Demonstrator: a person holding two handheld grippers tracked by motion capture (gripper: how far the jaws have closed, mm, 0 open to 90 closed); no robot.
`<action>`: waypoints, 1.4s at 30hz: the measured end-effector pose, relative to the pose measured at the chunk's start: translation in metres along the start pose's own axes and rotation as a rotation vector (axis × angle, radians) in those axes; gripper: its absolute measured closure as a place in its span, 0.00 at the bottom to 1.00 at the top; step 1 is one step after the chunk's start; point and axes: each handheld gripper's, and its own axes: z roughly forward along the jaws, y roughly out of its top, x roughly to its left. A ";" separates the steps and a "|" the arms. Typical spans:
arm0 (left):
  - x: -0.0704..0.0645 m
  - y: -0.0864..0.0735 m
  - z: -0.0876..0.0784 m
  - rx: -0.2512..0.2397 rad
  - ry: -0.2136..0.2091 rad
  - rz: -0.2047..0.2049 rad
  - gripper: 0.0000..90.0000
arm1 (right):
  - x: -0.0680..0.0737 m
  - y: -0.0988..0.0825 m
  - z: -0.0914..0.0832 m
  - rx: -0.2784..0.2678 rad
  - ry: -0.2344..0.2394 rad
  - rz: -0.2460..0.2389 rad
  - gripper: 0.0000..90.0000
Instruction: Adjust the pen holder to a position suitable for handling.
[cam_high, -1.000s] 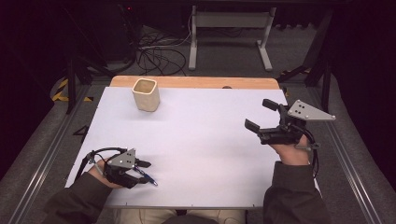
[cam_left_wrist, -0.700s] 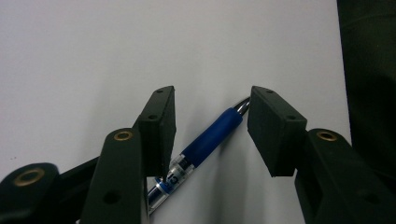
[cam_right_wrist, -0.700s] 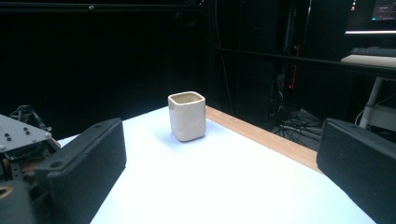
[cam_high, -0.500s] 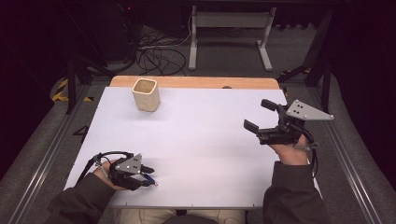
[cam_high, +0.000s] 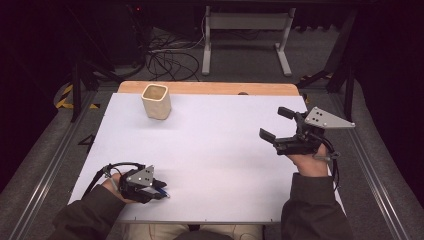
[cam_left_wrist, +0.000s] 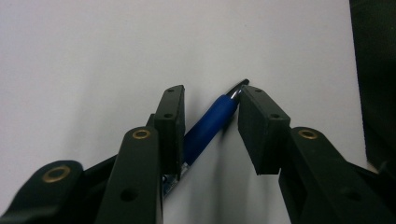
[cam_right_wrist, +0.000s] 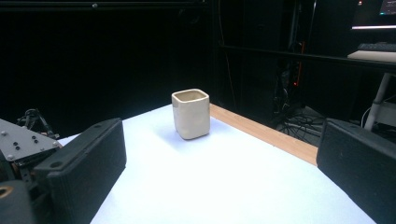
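The blue pen (cam_left_wrist: 205, 131) lies on the white tabletop (cam_high: 220, 165) near its front left corner, between the just-closing, not yet clamped left gripper (cam_left_wrist: 211, 128), which should square its pads on the barrel; the right gripper (cam_high: 272, 124) hovers apart.

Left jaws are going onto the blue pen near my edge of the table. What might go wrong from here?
1. The blue pen lies slanted between the pads, and the left gripper, whose jaws have just been closing, shows a gap at one pad; the pen may twist or roll away.
2. The pads sit low on the white table and may scrape it.
3. The cream cup stands far across the table, so a weak grip risks a drop on the way.
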 end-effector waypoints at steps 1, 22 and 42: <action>0.001 0.000 0.000 0.001 -0.004 0.001 0.72 | 0.000 0.000 0.000 -0.001 0.000 0.000 0.02; 0.000 0.007 0.002 0.000 0.039 -0.016 0.88 | 0.001 -0.001 0.003 0.007 0.002 0.002 0.03; -0.002 0.023 -0.013 -0.229 0.126 -0.075 0.88 | 0.001 -0.001 0.005 0.001 -0.005 0.010 0.04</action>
